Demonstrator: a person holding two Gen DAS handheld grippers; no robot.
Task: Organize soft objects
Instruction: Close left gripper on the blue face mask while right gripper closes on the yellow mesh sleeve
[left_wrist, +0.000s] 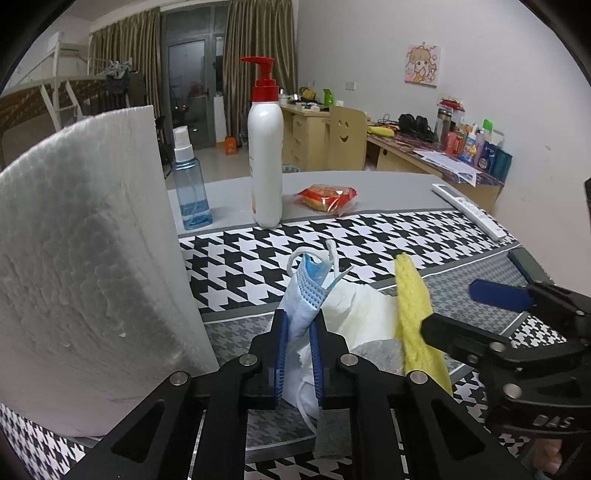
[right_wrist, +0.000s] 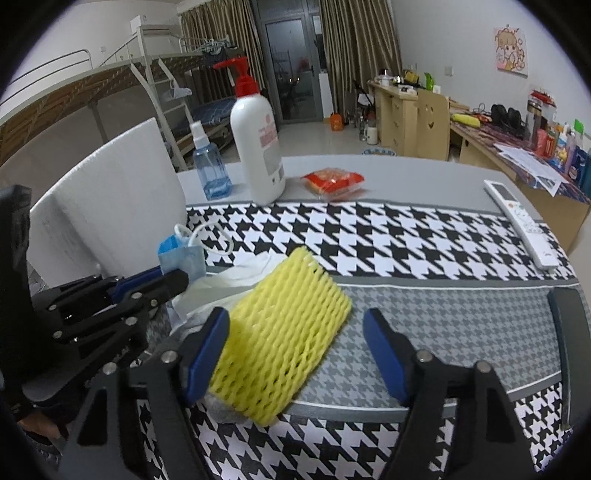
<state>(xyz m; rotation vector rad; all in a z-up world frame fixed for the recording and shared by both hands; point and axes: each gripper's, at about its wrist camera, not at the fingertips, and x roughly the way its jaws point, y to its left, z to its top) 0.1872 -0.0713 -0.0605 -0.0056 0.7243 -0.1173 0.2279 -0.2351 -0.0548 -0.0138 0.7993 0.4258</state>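
Left wrist: tissue behind mask

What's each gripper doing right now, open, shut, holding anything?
Left gripper: shut on the face mask.
Right gripper: open, holding nothing; the yellow foam net lies between its jaws.

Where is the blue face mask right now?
The blue face mask is pinched upright in the left hand-held gripper, just left of the white tissue and yellow foam net, beside the white foam block.
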